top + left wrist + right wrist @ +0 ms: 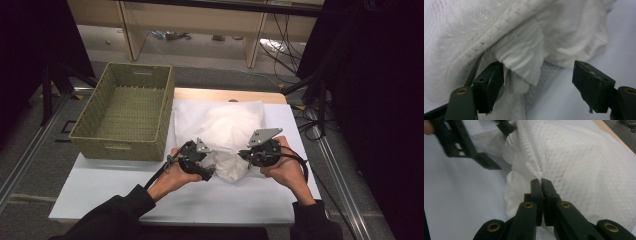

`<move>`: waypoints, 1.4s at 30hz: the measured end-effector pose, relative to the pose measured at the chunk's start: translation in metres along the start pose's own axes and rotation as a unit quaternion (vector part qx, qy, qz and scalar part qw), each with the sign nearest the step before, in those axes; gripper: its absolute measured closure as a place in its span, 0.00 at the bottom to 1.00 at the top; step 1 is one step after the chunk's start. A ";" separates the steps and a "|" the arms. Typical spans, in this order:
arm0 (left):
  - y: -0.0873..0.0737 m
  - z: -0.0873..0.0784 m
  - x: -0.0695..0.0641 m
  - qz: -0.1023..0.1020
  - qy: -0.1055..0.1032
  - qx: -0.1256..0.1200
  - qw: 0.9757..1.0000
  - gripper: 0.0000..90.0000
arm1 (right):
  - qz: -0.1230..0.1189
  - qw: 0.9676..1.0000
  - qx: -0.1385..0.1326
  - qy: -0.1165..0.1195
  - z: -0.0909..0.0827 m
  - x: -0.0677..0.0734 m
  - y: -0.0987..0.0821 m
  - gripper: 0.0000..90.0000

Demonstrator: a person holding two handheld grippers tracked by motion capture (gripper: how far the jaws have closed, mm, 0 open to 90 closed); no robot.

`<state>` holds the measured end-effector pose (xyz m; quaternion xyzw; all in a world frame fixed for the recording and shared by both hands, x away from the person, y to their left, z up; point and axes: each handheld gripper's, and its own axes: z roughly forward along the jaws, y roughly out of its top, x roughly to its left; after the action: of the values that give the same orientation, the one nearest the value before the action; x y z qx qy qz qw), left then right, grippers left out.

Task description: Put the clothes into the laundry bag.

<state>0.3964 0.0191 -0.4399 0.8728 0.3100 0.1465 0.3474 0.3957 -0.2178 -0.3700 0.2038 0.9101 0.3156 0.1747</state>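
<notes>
high view: white pillow (pixel 231 135) on counter (pixel 125 187) beside wicker basket (pixel 125 110), both hands at its near end | left gripper view: left gripper (pixel 537 86) fingers apart, cloth fold between | right gripper view: right gripper (pixel 541 182) fingers pinching pillow cloth

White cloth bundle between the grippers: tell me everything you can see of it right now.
The cloth is white, thin and soft, with a faint quilted grid pattern and a ribbed, gathered fold on its near side. It lies bunched in a rounded heap on the white table, right of the basket. The right gripper is shut on a pinched ridge of it. The left gripper is open, with the ribbed fold hanging between its jaws; one jaw looks to touch the fabric, the other stands clear.
</notes>
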 end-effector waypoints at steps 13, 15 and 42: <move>0.010 0.046 -0.025 -0.042 -0.034 0.021 0.998 0.17 | 0.008 1.000 0.007 0.001 0.005 -0.002 -0.002 1.00; 0.013 0.056 -0.030 -0.052 -0.015 0.009 0.999 0.17 | 0.006 1.000 0.008 0.005 0.007 -0.003 -0.004 1.00; 0.035 0.078 0.023 -0.028 0.086 -0.068 0.994 0.83 | -0.002 0.999 0.045 0.021 0.024 0.002 -0.003 1.00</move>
<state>0.4662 -0.0259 -0.4707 0.8227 0.3520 0.2318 0.3816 0.4036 -0.2067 -0.3902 0.2026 0.9273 0.2782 0.1470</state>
